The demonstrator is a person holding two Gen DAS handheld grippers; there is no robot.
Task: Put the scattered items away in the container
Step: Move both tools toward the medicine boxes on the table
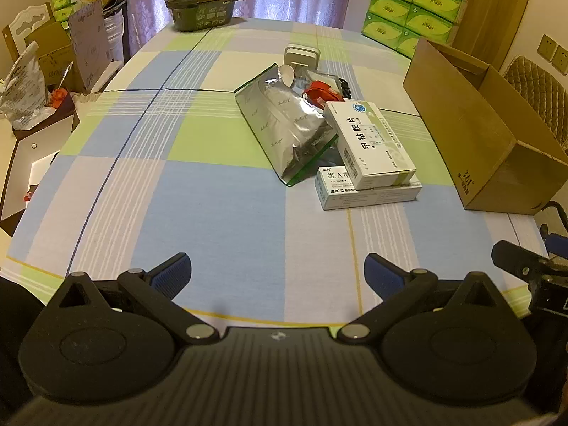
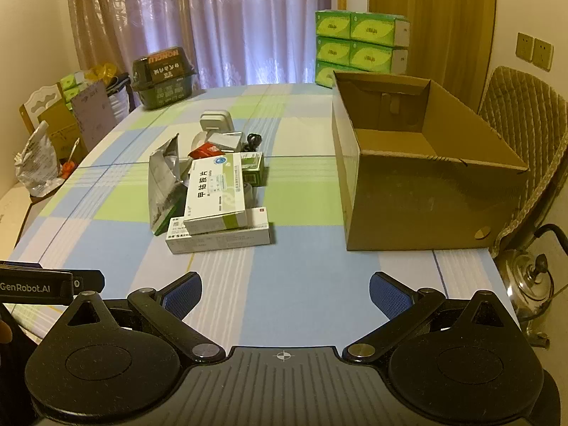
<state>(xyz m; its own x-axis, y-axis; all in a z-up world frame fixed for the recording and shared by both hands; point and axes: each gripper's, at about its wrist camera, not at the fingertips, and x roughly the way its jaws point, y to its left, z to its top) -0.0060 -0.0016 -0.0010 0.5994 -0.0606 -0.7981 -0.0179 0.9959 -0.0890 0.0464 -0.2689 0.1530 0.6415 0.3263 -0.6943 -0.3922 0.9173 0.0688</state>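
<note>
The right tool [image 2: 284, 296] hangs low over the near edge of the tabletop [image 2: 305, 277] with its blue-padded fingers spread wide and nothing between them; the left tool [image 1: 277, 277] is the same, gaping and empty, just beside it. From where I stand, neither touches anything.

Ahead of both lies the clutter. Nearest is a long flat white carton [image 2: 220, 239], its long axis running across the view, roughly parallel to the table's near edge. Resting on top of it is the white-and-green medicine box [image 2: 216, 191], whose long axis runs away from the tools, tilted a little to the right at the far end. Seen from the right tool the pile sits ahead and to the left; seen from the left tool it sits ahead and to the right, so it lies between the two, and I would judge the reach about equal, the right perhaps handier since the cardboard box [image 2: 419, 191] stands on its side.

Leaning against the pile's left flank is a silver foil pouch [image 1: 284, 124], lengthways front to back. Behind it are a red packet [image 1: 321, 92], a black cable [image 2: 254, 140] and a small white device [image 2: 214, 122].

The cardboard box, open-topped and apparently empty, stands well right of the pile.
</note>
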